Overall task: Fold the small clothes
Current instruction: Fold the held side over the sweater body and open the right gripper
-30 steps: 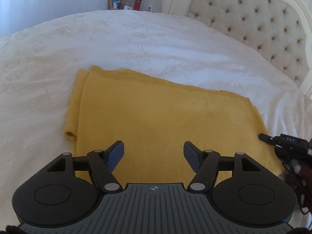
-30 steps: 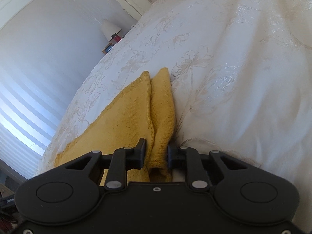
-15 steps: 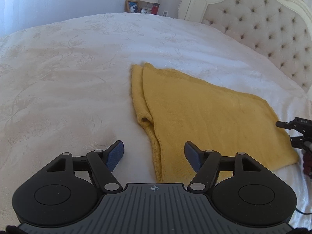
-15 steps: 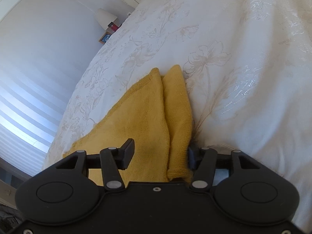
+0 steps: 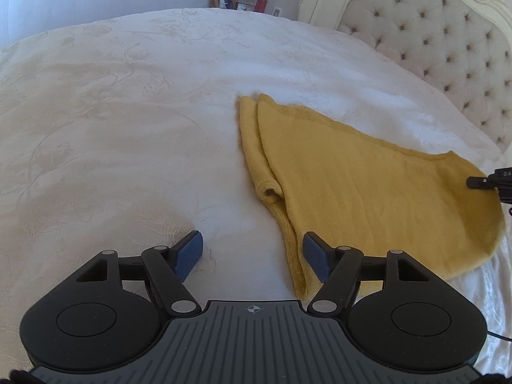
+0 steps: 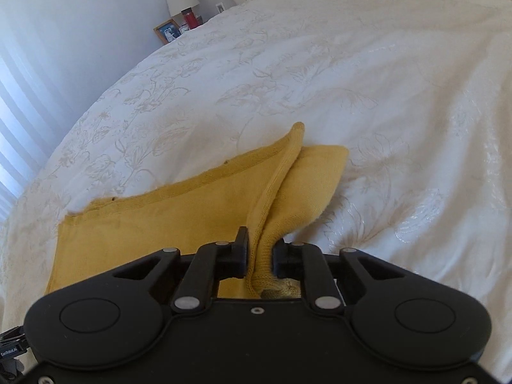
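Right gripper (image 6: 260, 256) has its jaws clamped on the yellow sweater (image 6: 160, 224) edge, probably to fold it over. Left gripper (image 5: 252, 252) jaws sit apart, sweater hem just inside the right one, ready to grab.

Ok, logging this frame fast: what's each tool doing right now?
Left tool: open, holding nothing, its right finger beside the yellow top's edge.
Right tool: shut on the top's edge, lifting it.
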The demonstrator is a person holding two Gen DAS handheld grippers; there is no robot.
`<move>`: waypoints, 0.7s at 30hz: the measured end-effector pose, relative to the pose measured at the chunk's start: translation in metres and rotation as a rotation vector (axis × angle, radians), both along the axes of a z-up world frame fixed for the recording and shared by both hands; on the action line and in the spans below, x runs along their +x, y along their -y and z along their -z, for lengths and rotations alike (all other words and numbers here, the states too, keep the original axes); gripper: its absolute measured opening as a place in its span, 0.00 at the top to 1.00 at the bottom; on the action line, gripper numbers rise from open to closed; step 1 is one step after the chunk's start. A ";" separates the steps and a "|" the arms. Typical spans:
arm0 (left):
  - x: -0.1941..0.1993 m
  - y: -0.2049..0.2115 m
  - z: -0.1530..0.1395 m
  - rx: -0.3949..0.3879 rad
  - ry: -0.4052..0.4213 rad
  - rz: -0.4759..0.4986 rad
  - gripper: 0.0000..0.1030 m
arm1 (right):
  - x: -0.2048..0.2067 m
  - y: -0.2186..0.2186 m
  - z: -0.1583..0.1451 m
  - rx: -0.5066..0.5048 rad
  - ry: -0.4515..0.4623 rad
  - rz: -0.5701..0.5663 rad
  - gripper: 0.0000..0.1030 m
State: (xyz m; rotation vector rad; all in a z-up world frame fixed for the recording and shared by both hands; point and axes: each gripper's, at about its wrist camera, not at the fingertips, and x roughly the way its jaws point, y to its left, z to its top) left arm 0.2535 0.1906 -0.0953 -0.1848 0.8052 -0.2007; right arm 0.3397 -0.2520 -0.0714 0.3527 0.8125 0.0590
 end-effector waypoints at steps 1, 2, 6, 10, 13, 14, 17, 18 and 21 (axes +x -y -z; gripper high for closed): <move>-0.001 -0.002 -0.002 0.002 0.005 -0.008 0.34 | 0.002 -0.012 -0.010 -0.011 0.008 -0.024 0.79; -0.002 -0.004 -0.003 0.008 0.006 -0.014 0.34 | 0.005 -0.023 -0.019 -0.019 0.014 -0.046 0.79; 0.000 -0.012 -0.002 -0.006 -0.027 -0.026 0.34 | 0.013 -0.070 -0.047 -0.030 0.039 -0.131 0.80; 0.001 -0.024 -0.004 -0.029 -0.038 -0.042 0.34 | 0.027 -0.133 -0.057 -0.013 0.050 -0.235 0.80; 0.003 -0.033 -0.007 -0.035 -0.038 -0.058 0.34 | 0.036 -0.181 -0.048 -0.003 0.045 -0.305 0.80; 0.003 -0.035 -0.008 -0.038 -0.038 -0.063 0.34 | 0.038 -0.195 -0.040 0.006 0.038 -0.322 0.81; 0.003 -0.044 -0.008 -0.053 -0.046 -0.077 0.34 | 0.042 -0.233 -0.017 -0.005 0.006 -0.359 0.81; 0.002 -0.046 -0.008 -0.058 -0.049 -0.080 0.34 | 0.042 -0.241 -0.010 -0.016 -0.003 -0.365 0.81; 0.003 -0.050 -0.009 -0.063 -0.051 -0.088 0.34 | 0.040 -0.258 0.003 -0.055 -0.025 -0.370 0.81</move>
